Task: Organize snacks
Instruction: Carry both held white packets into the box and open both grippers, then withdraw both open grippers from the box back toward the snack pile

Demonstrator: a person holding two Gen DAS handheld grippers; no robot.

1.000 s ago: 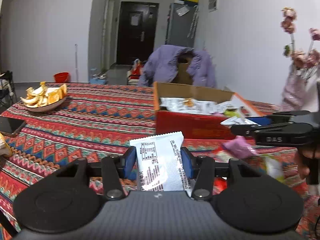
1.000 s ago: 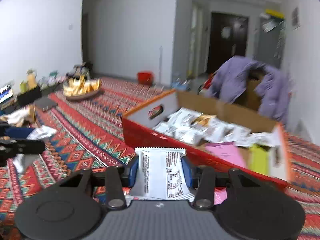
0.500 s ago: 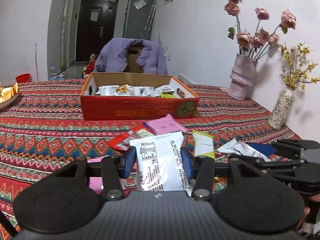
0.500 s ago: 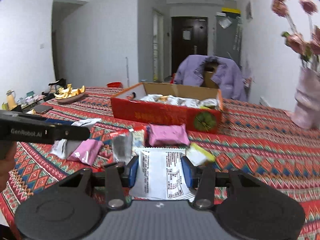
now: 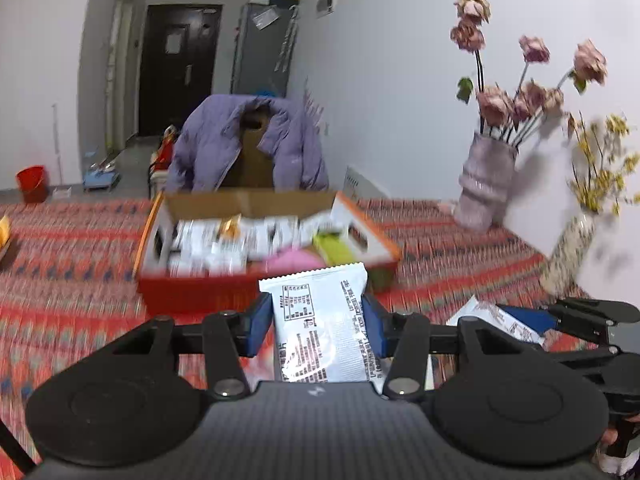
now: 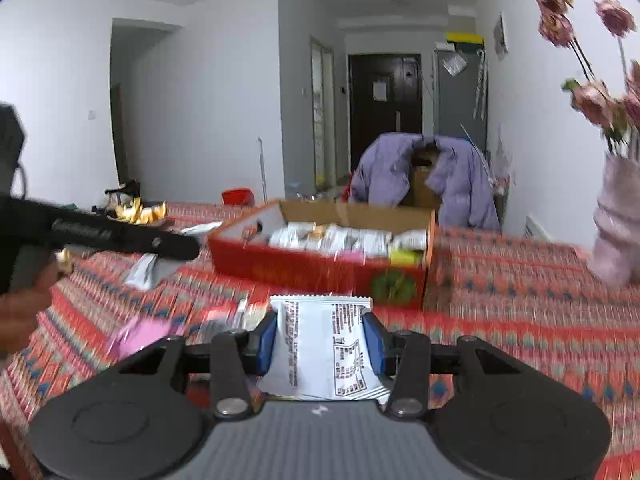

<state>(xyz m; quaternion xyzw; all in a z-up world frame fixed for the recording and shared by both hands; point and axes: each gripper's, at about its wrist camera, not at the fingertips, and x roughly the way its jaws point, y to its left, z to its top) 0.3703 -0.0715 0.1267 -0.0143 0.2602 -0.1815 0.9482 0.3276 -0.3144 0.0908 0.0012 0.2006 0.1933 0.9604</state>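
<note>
Near the red box (image 5: pixel 208 292) on the counter (image 6: pixel 520 300), each hand-held gripper grasps a white snack packet. Left hand-held gripper (image 5: pixel 318 320) pinches one packet (image 5: pixel 320 320); right hand-held gripper (image 6: pixel 320 338) pinches another (image 6: pixel 322 344), seemingly raised.

My table (image 6: pixel 520 280) wears a red patterned cloth. On it at 12 o'clock sits the red box (image 6: pixel 312 270), open and full of packets. At 2 o'clock stand a pink vase (image 5: pixel 486 184) and, beside it, a speckled vase (image 5: pixel 568 252). Loose on the cloth at my 9 o'clock lie a pink packet (image 6: pixel 138 334) and a white packet (image 6: pixel 142 272); farther off at 10 o'clock rests a dish (image 6: pixel 138 214) of gold-wrapped pieces.
</note>
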